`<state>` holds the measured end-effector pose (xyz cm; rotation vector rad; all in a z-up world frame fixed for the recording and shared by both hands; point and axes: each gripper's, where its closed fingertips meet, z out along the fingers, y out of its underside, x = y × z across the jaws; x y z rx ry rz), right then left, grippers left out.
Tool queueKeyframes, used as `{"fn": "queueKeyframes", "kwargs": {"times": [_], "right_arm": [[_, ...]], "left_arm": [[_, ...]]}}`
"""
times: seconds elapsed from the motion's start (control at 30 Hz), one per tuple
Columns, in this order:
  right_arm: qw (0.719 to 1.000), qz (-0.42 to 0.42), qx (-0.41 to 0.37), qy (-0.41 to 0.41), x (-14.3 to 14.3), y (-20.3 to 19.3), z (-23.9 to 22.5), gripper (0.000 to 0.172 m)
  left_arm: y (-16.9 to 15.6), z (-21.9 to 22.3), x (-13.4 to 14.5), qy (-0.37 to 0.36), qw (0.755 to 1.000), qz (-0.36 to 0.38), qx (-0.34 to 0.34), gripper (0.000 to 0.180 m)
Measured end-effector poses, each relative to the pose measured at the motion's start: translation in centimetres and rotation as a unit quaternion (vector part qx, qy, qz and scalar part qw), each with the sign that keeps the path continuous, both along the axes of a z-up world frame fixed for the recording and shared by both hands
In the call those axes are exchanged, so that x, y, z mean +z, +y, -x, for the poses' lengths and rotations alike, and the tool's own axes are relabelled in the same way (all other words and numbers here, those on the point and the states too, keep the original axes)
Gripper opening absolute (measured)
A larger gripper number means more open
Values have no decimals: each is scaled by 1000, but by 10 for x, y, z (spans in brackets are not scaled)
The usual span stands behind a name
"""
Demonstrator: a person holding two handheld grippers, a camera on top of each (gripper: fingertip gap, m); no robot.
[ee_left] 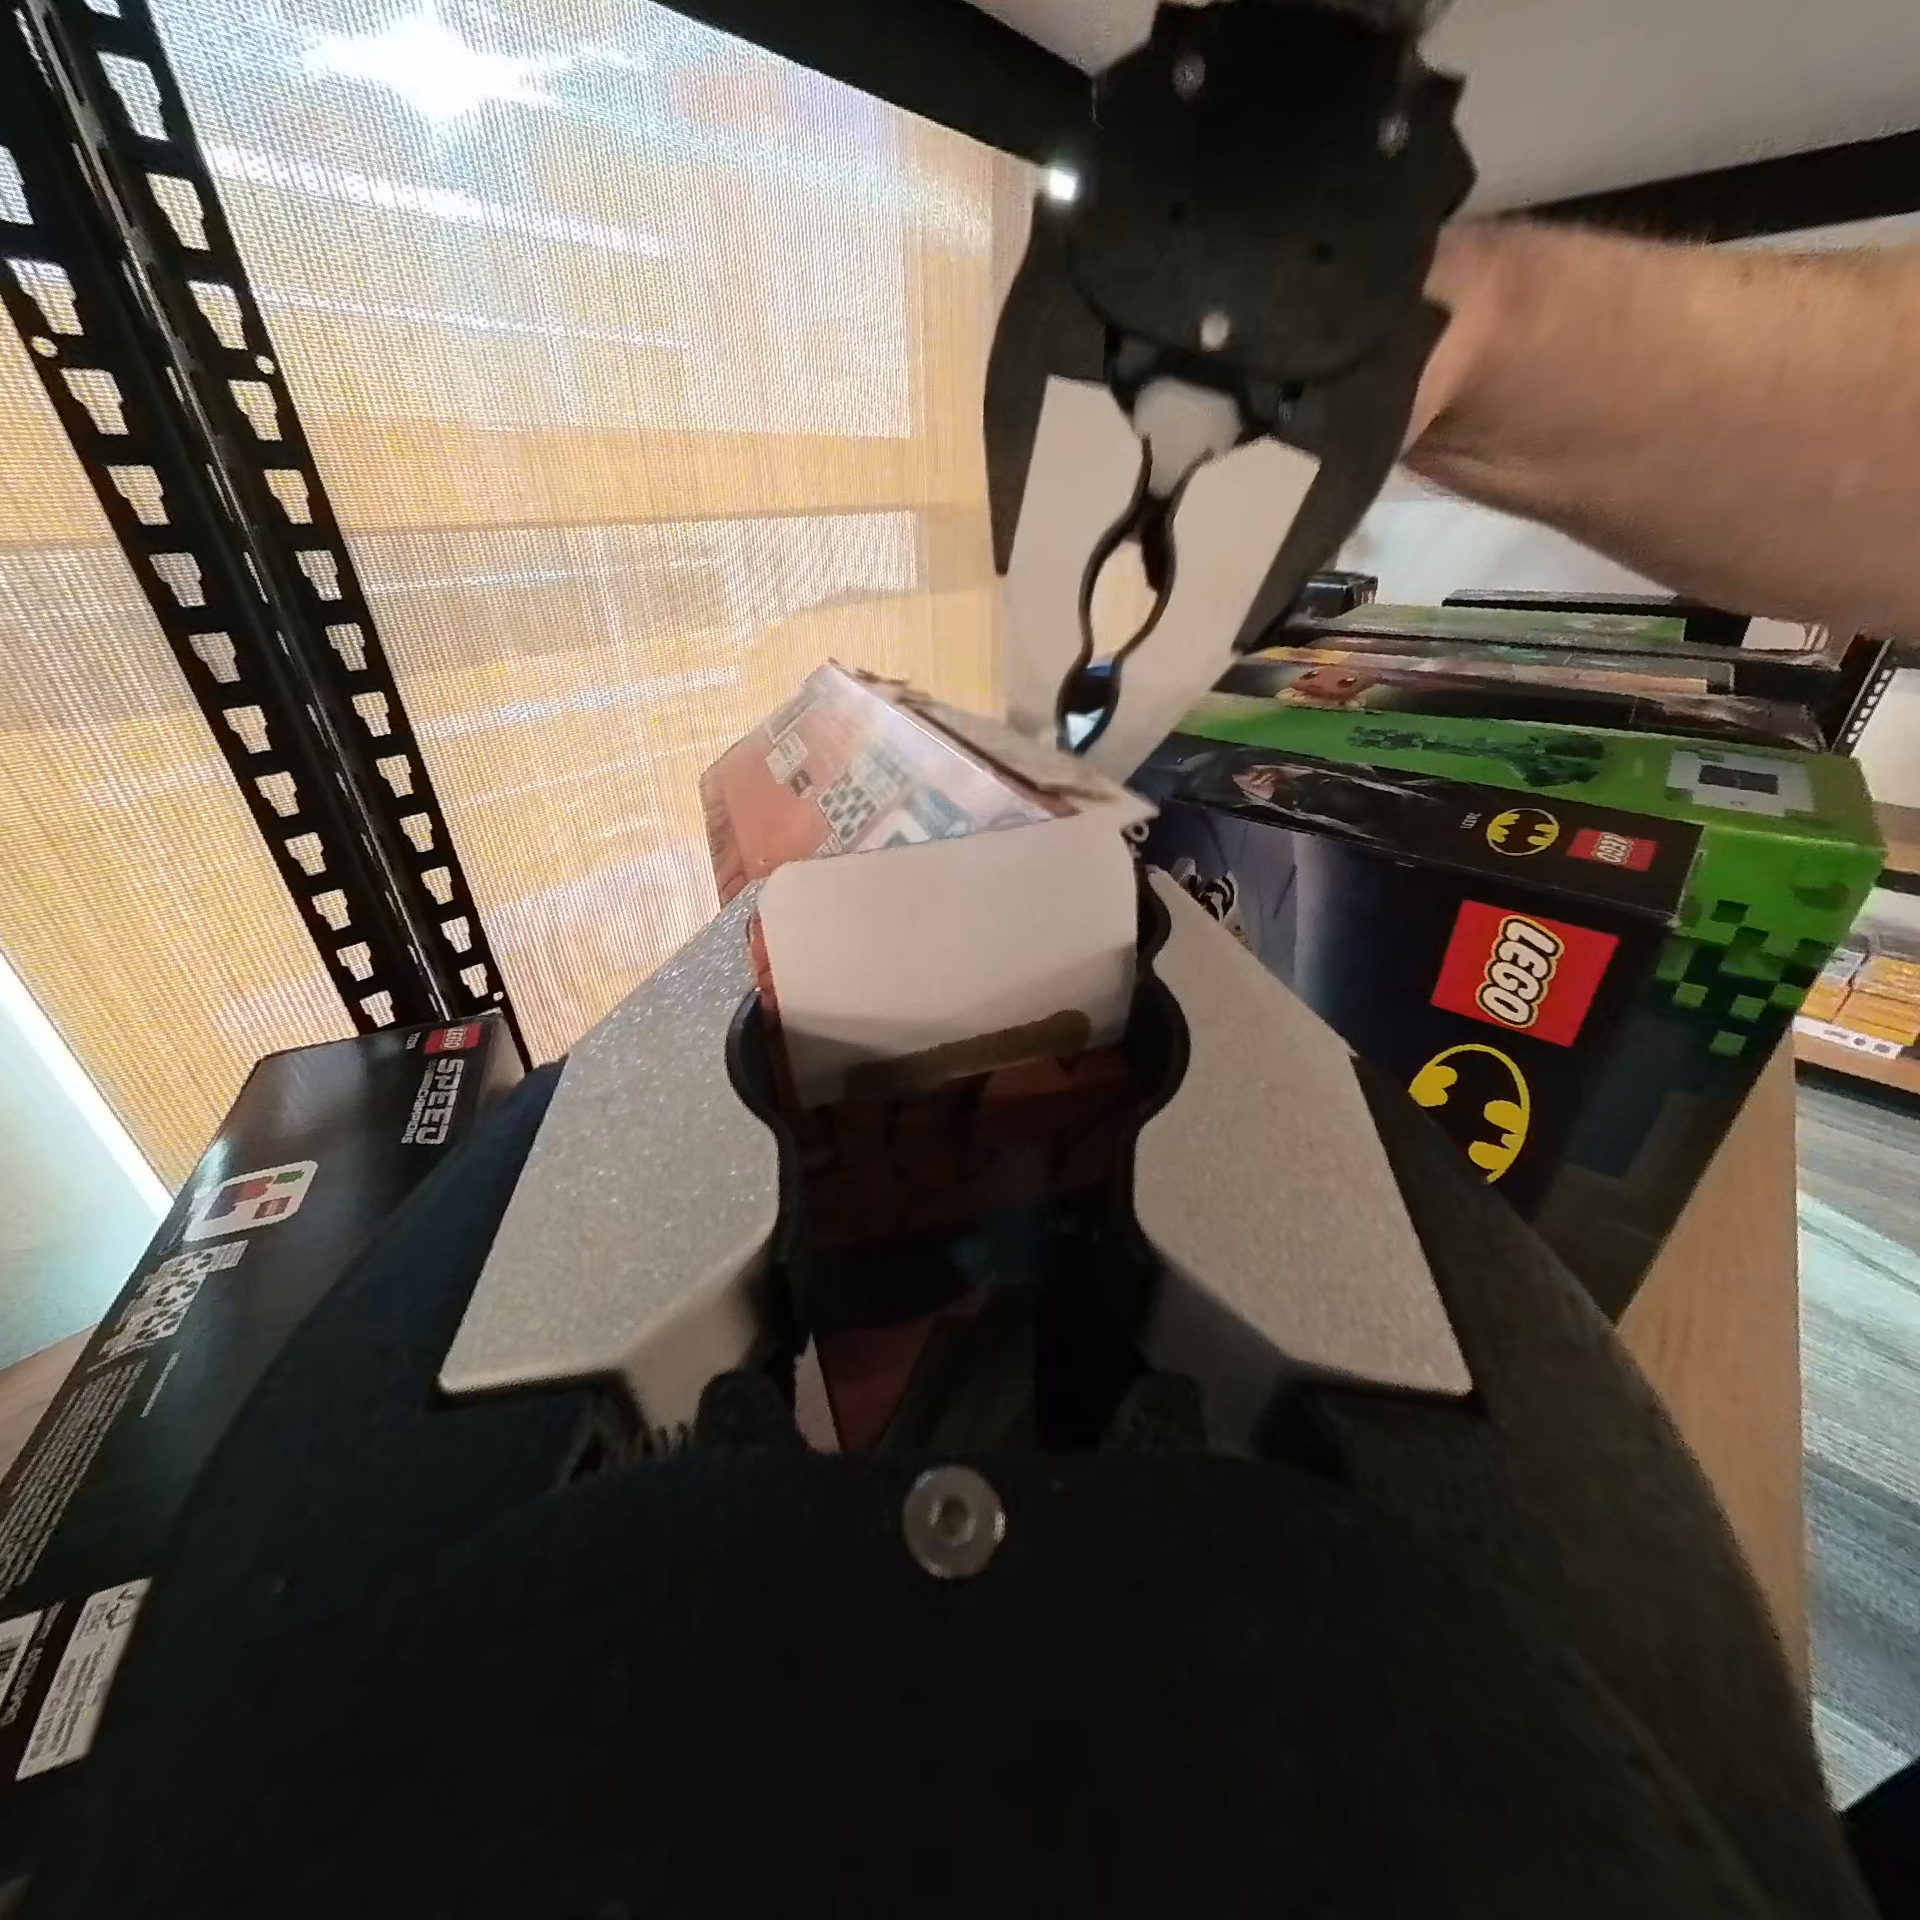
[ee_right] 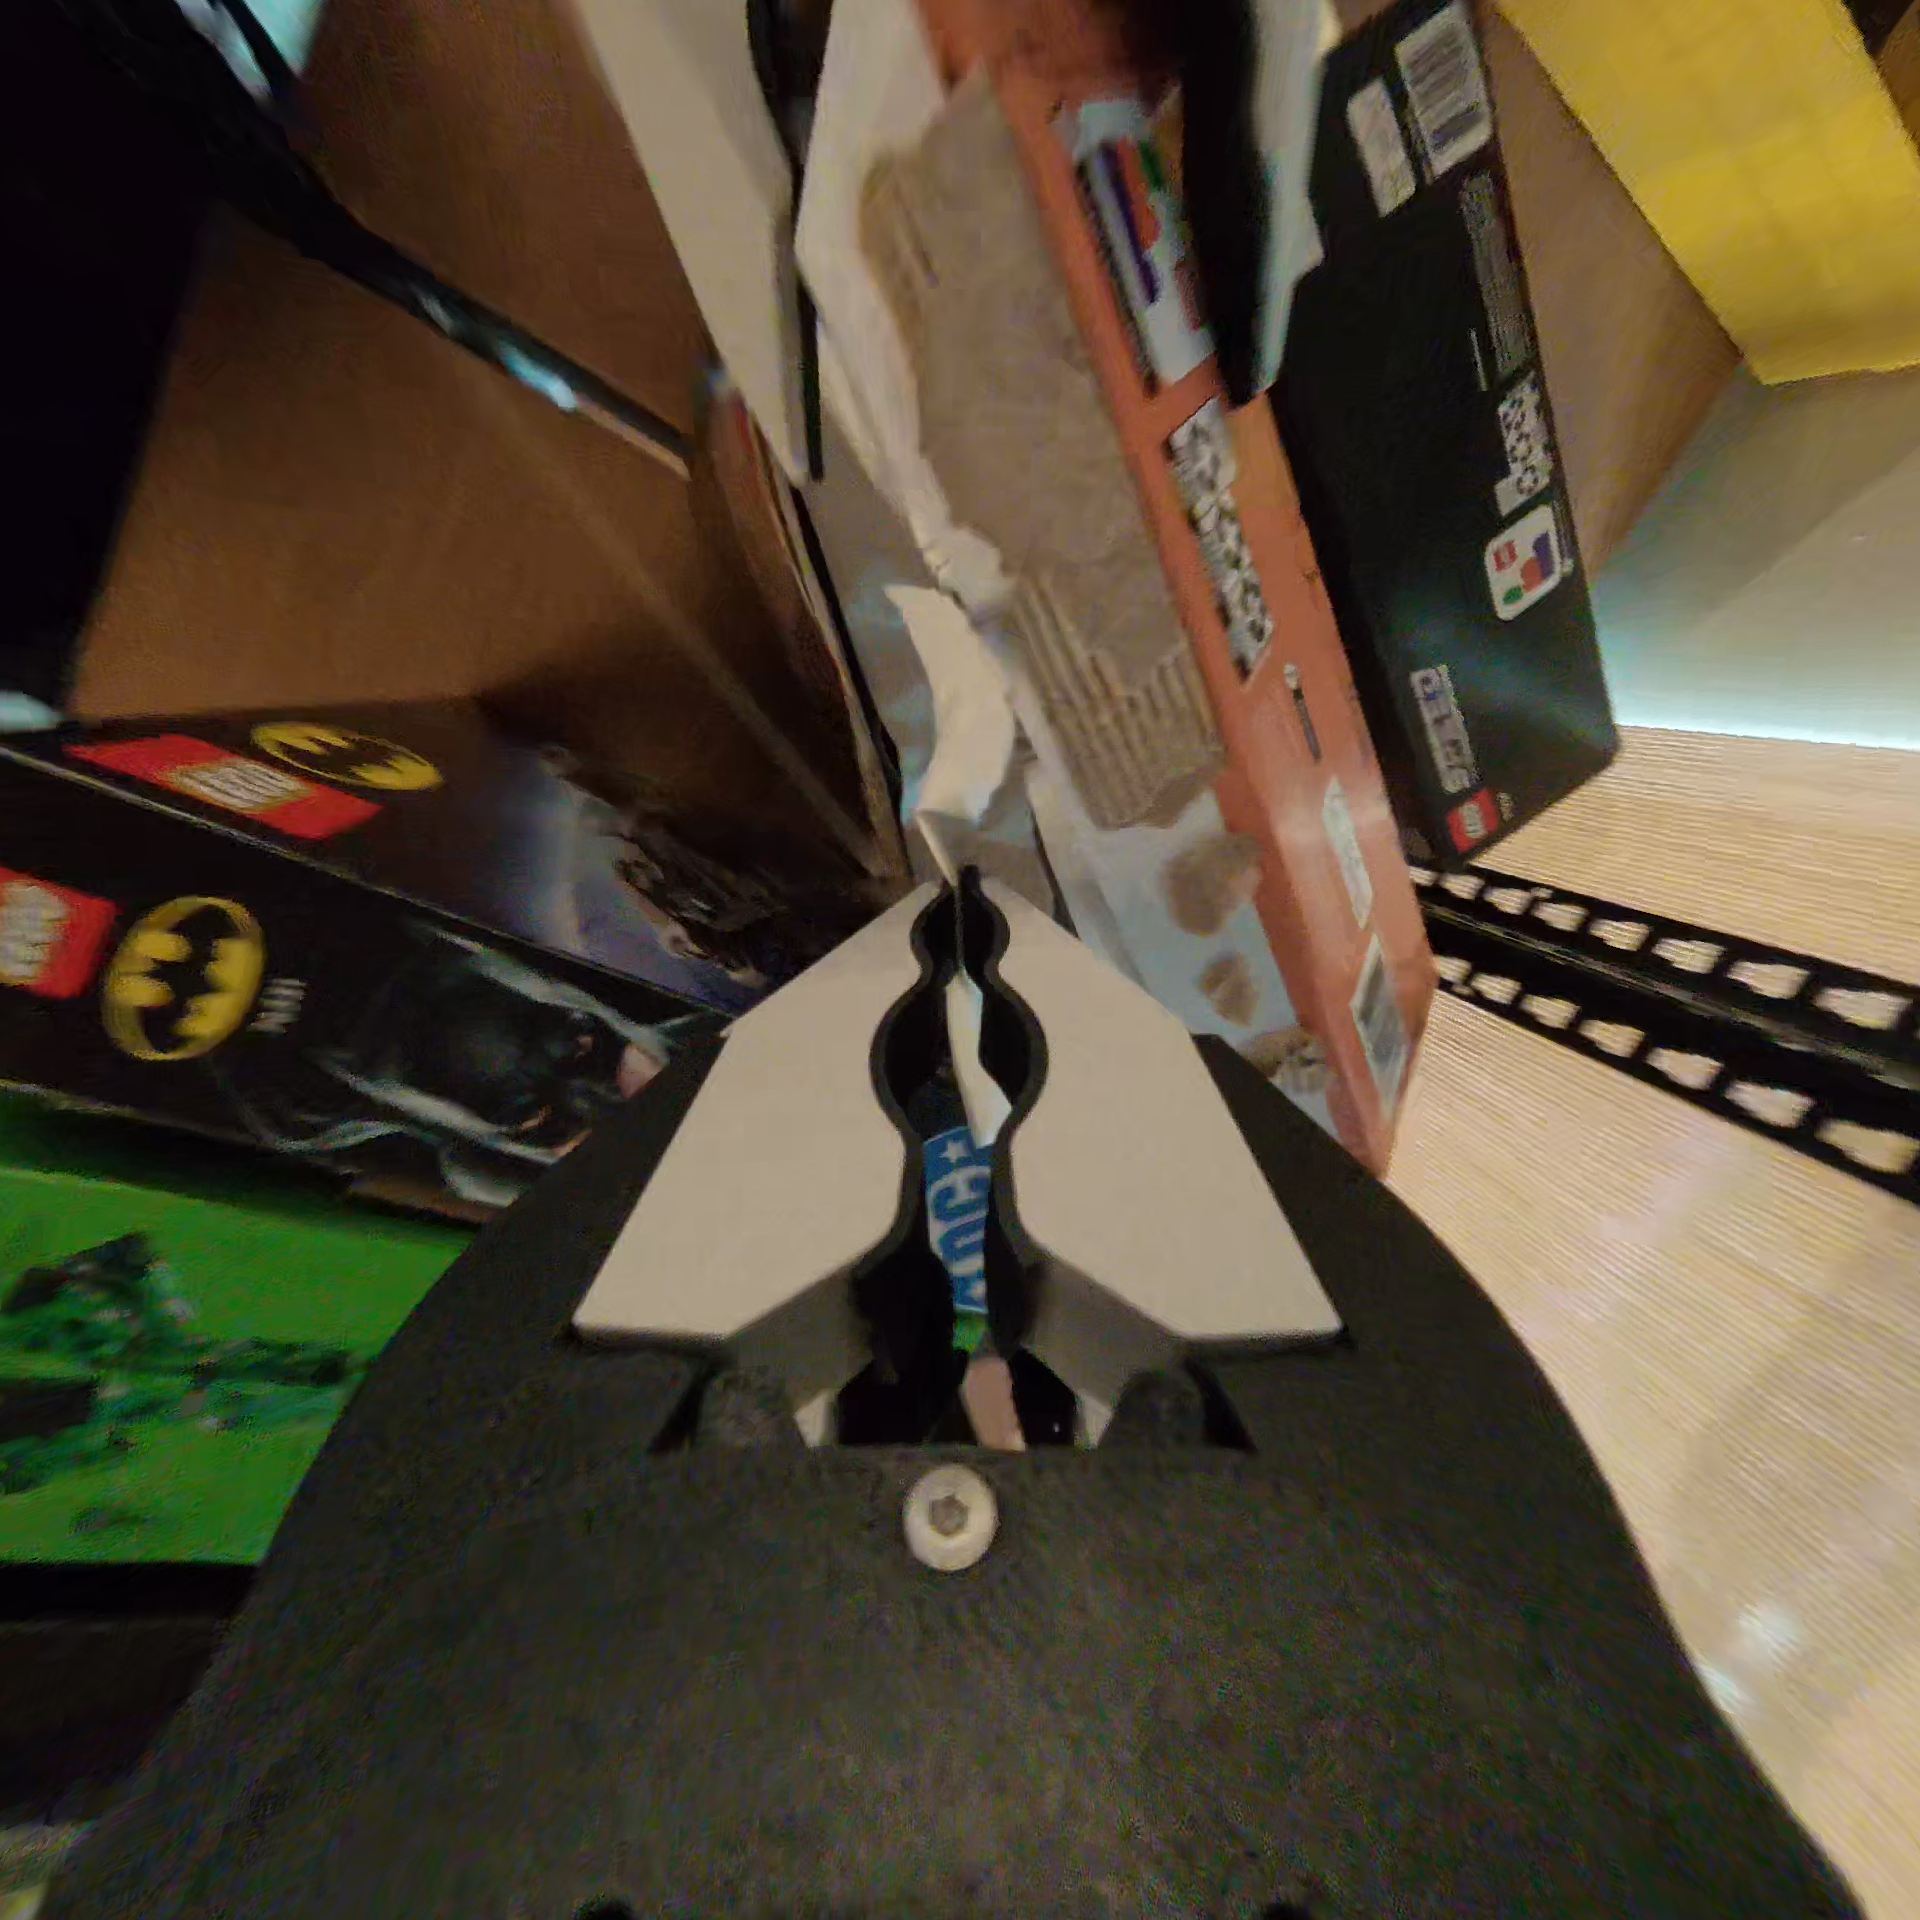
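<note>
Sunlit mesh blinds glow behind a black perforated shelf upright [ee_left: 208, 540], and I am working on a wooden shelf [ee_left: 1714, 1403] crowded with toy-brick boxes. My left gripper [ee_left: 956, 935] is clamped around the near end of a terracotta-coloured box [ee_left: 873, 769], whose white end flap [ee_left: 935, 945] stands open between the fingers. My right gripper [ee_left: 1091, 727] comes down from above with its jaws pinched together on the box's torn far edge; in its own view a thin white strip of card [ee_right: 971, 1039] runs between the closed pads. A black box [ee_left: 239, 1247] lies at left, and a dark box with a bat emblem [ee_left: 1475, 997] and a green one [ee_left: 1662, 790] stand at right. I judge it best to keep the left grip firm and pull gently and straight, since thin card tears easily.
</note>
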<state>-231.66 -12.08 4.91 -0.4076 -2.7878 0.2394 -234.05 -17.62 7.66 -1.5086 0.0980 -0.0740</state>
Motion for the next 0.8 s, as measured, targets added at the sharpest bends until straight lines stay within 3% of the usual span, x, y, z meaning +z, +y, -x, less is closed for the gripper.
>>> {"fn": "queueKeyframes", "kwargs": {"times": [0.03, 0.17, 0.37, 0.73, 0.8], "right_arm": [[999, -41, 17, 21, -6, 5, 6, 0], [995, -77, 51, 28, -32, -2, 17, 0], [997, -74, 6, -18, -44, 3, 22, 0], [992, -64, 71, 79, 38, -4, 3, 23], [991, -47, 56, 112, 52, -2, 8, 41]], "left_arm": [[0, -1, 0, 0, 1000, 0, -2, 63], [0, -1, 0, 1, 1000, -2, 1, 64], [-1, 5, 1, -4, 1000, -6, 6, 64], [-1, 5, 2, -2, 1000, -15, 9, 64], [-1, 5, 3, -4, 1000, -18, 8, 64]]}}
